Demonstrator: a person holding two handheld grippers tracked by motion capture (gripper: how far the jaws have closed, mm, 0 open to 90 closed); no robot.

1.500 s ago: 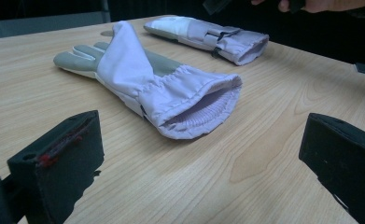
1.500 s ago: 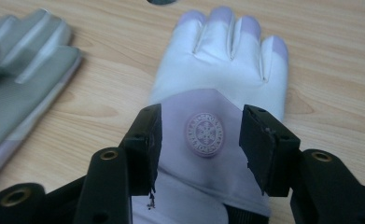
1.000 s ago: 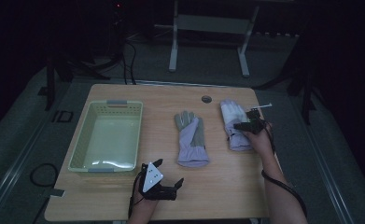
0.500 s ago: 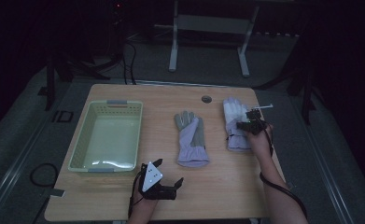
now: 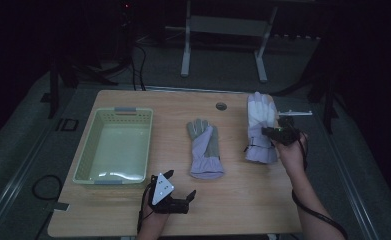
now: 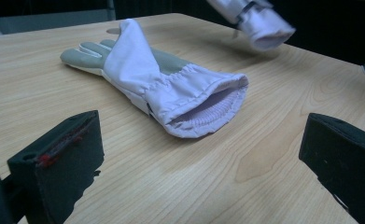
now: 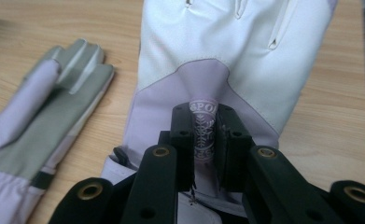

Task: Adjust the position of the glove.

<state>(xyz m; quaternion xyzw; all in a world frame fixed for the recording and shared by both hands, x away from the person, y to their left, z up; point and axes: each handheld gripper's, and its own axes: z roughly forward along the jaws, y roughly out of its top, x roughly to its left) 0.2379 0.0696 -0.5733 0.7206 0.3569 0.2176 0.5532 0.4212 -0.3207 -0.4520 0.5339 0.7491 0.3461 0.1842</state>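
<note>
Pinching a fold of fabric near the cuff, the right tool (image 7: pixel 203 140) is clenched on the white glove (image 5: pixel 260 120) at the right side of the surface (image 5: pixel 253 200). Nearest the person, the left tool (image 5: pixel 175 192) sits released, jaws wide with nothing between them, facing the grey-palmed glove (image 6: pixel 161 88) lying flat mid-surface. On the left there's a pale green basket (image 5: pixel 90 165). Judging by how it bunches, this glove is light, soft and floppy, so I'd expect it to droop and swing when lifted. The cuff end or that logo tab looks like the best spot; the smooth palm leather seems slippery.
</note>
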